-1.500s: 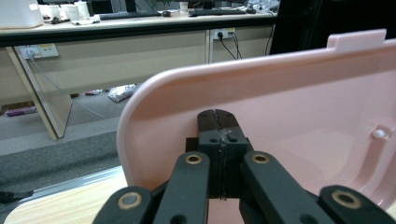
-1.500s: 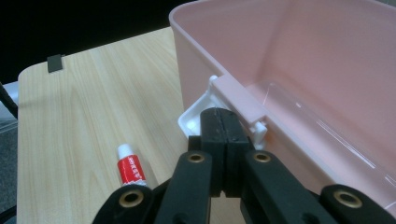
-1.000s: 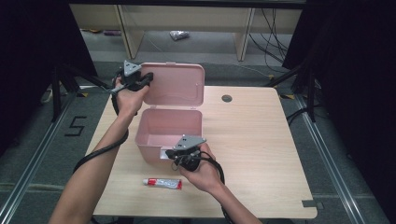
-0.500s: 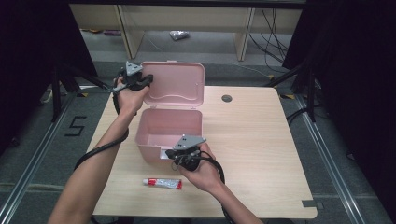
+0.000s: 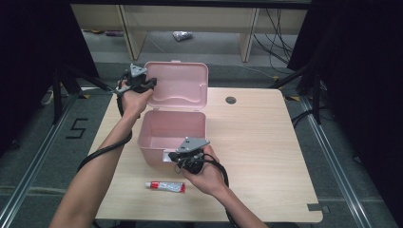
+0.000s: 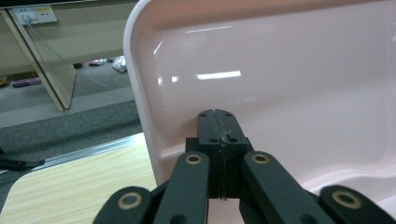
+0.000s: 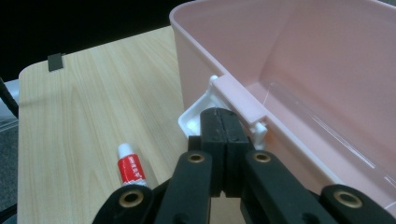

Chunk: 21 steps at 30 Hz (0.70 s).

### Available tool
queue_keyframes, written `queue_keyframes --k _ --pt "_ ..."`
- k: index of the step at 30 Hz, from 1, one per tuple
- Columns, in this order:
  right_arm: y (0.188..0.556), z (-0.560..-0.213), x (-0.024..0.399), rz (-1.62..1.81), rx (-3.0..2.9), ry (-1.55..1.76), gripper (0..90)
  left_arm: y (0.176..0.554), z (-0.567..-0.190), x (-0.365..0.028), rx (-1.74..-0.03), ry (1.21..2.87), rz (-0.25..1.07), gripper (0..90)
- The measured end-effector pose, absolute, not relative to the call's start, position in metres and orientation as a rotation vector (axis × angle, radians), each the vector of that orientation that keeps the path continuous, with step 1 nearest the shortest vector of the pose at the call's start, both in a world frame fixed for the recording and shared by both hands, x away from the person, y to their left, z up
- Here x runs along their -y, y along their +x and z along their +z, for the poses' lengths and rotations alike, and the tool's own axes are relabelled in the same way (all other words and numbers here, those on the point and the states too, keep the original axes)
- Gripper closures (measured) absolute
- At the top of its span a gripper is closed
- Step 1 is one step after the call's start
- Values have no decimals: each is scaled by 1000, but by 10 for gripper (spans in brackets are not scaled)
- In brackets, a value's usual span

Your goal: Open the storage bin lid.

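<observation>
An open pink plastic box (image 5: 153, 142) stands on the table with its lid (image 5: 180, 88) tipped up behind it. My left gripper (image 5: 151, 84) is shut at the lid's upper left edge. In the left gripper view, the left gripper (image 6: 217, 114) has its closed tips against the lid's (image 6: 303, 93) glossy inner face. My right gripper (image 5: 178, 159) is shut at the box's front wall, with nothing between its jaws. In the right gripper view, the right gripper (image 7: 219, 112) rests at the white latch (image 7: 196, 114) under the rim (image 7: 201, 51). A red and white tube (image 5: 165, 186) lies in front of the box.
The wooden table (image 5: 256, 142) has a round cable hole (image 5: 231, 100) at the back and a black tape mark (image 5: 315, 207) at its front right corner. Wooden shelving legs and cables stand on the floor behind. Dark curtains flank both sides.
My left gripper has shifted slightly at the lid's left edge. The right gripper and the tube have stayed where they were.
</observation>
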State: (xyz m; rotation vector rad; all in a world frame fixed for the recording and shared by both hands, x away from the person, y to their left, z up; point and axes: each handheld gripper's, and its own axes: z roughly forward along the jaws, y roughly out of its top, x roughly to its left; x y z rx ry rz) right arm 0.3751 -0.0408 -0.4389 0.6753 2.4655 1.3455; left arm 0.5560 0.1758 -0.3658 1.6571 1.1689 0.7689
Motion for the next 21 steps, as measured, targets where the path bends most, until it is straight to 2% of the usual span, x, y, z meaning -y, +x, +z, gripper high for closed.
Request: queue_keyframes --k 12,21 --pt "375 -439 41 1345 -2463 679 900 541 -364 -175 -1124 1638 760 892" --pt "375 -439 41 1346 -2466 679 900 516 -357 -180 -1056 1614 777 879"
